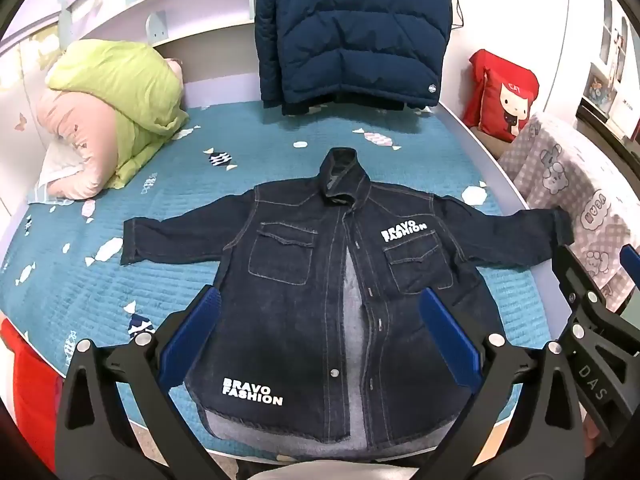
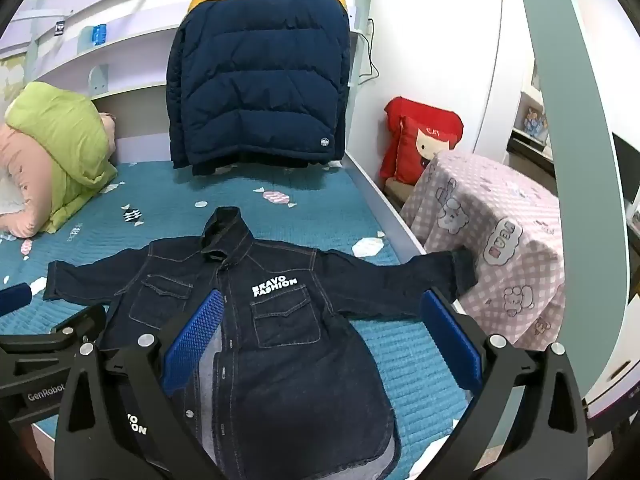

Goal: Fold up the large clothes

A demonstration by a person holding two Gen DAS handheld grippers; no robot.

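A dark denim shirt jacket (image 1: pixel 304 280) (image 2: pixel 288 320) with white "BRAVO FASHION" lettering lies flat and face up on the teal bedspread (image 1: pixel 100 292) (image 2: pixel 320 208). Its sleeves are spread out to both sides and its front is partly unbuttoned. My left gripper (image 1: pixel 320 304) hovers above the lower half of the jacket, jaws wide apart, with nothing between the blue pads. My right gripper (image 2: pixel 324 312) hangs over the jacket's right half, also open and holding nothing. Part of the right gripper's black frame (image 1: pixel 588 312) shows at the right edge of the left wrist view.
A navy and yellow puffer jacket (image 2: pixel 256 80) (image 1: pixel 352 32) hangs at the head of the bed. A green and pink rolled quilt (image 1: pixel 108 116) (image 2: pixel 48 152) lies at the back left. A pink checked blanket (image 2: pixel 492 240) and a red cushion (image 2: pixel 420 140) stand beside the bed's right edge.
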